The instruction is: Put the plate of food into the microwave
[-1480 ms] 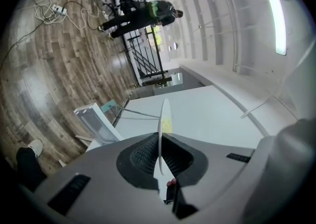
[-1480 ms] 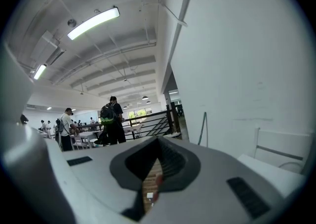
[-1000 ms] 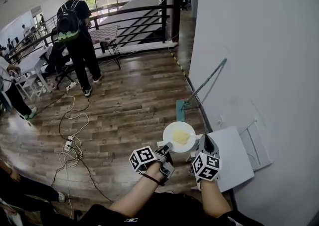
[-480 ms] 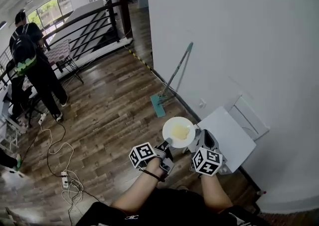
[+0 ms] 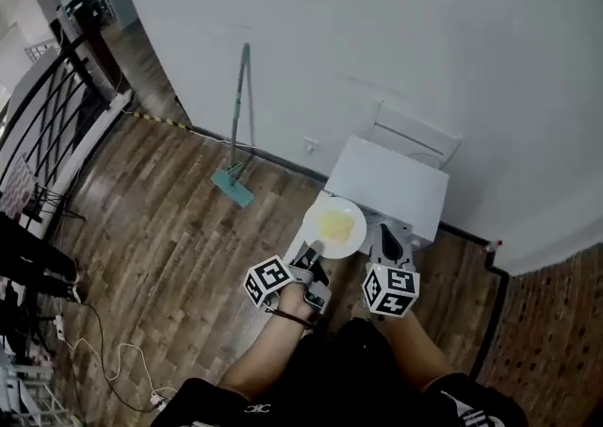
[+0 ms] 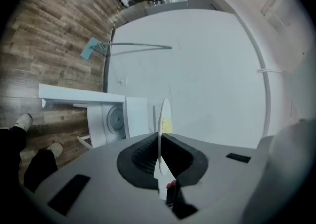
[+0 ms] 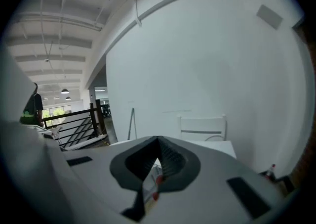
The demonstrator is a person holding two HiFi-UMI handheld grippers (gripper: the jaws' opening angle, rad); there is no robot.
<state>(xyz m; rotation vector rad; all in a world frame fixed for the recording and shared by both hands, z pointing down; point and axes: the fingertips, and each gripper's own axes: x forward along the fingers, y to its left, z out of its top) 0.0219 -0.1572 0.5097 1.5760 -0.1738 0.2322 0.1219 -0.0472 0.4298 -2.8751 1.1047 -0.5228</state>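
A white plate (image 5: 334,227) with a yellow piece of food (image 5: 336,223) is held level over the front edge of a white table (image 5: 405,191). My left gripper (image 5: 314,252) is shut on the plate's near rim. In the left gripper view the plate (image 6: 162,119) shows edge-on between the pads, with the yellow food (image 6: 168,126) on its right face. My right gripper (image 5: 386,238) hangs just right of the plate, shut, with nothing between its jaws; in the right gripper view (image 7: 157,156) they meet in a point. No microwave shows in any view.
A white chair (image 5: 415,131) stands behind the table against the white wall. A mop (image 5: 239,119) leans on the wall to the left. A black railing (image 5: 52,100) runs along the far left. Cables (image 5: 104,359) lie on the wooden floor at the lower left.
The view has swung round from the open floor with people to the wall. The white table now lies straight ahead and closer. The plate has stayed in my left gripper.
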